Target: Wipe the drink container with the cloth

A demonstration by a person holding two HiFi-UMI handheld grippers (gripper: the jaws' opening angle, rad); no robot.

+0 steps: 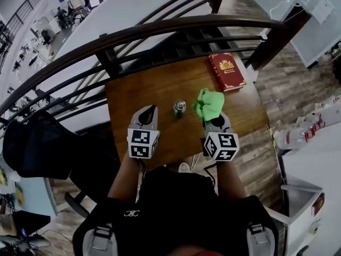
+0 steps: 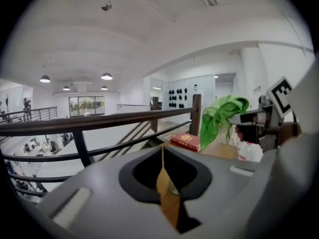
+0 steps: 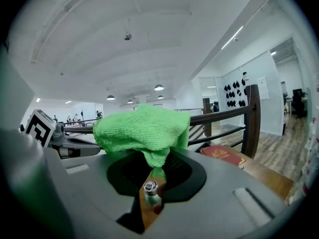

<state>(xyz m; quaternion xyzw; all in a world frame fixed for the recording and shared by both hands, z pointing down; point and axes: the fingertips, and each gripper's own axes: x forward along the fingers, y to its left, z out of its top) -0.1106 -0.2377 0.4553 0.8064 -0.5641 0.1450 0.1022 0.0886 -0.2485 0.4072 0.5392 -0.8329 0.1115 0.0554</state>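
Right gripper (image 3: 157, 159) is clamped on the green cloth (image 3: 142, 131), the bunched fabric standing up out of its jaws and flopping over the top. Seen from the head view, that cloth (image 1: 209, 104) hangs just to the right of the can (image 1: 180, 108), close beside it with a sliver of wood showing between them. The can stands upright near the middle of the wooden table (image 1: 144, 89), its silver top facing up. In the right gripper view the can (image 3: 151, 192) peeks through below the pinched cloth, lower than the fabric. Over on the other side, the left gripper (image 1: 151, 111) hovers left of the can, and its own view shows the jaws (image 2: 162, 151) pressed together with nothing in them. A red book (image 1: 227, 71) lies flat at the table's far right corner, beside the dark railing (image 1: 160, 33).
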